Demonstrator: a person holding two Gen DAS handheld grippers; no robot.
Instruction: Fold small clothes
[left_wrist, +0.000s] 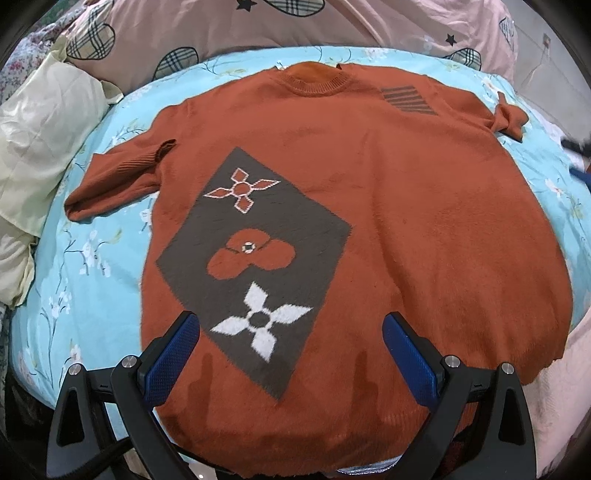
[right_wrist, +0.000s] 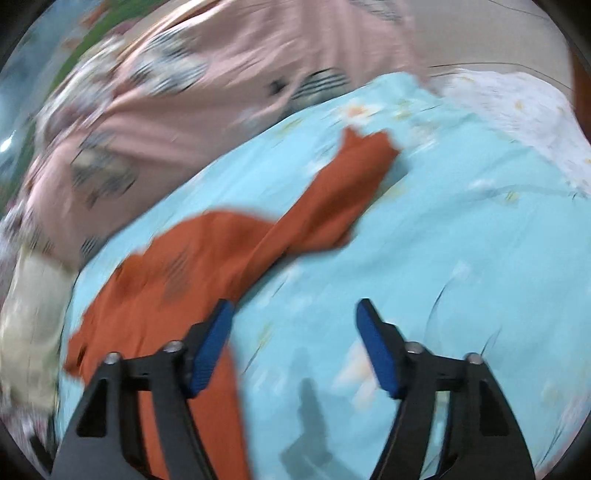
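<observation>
Orange sweater (left_wrist: 406, 221) flat on blue sheet (left_wrist: 92, 277), left gripper (left_wrist: 291, 328) spread above hem

Left wrist looks down over the sweater (left_wrist: 369, 184); right wrist, blurred, apparently views its sleeve (right_wrist: 332, 195) nearer.

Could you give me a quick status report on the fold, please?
Left claw open above sweater hem. Right claw open beside right sleeve. Sweater flat on blue sheet, unfolded. Nothing in the way.
</observation>
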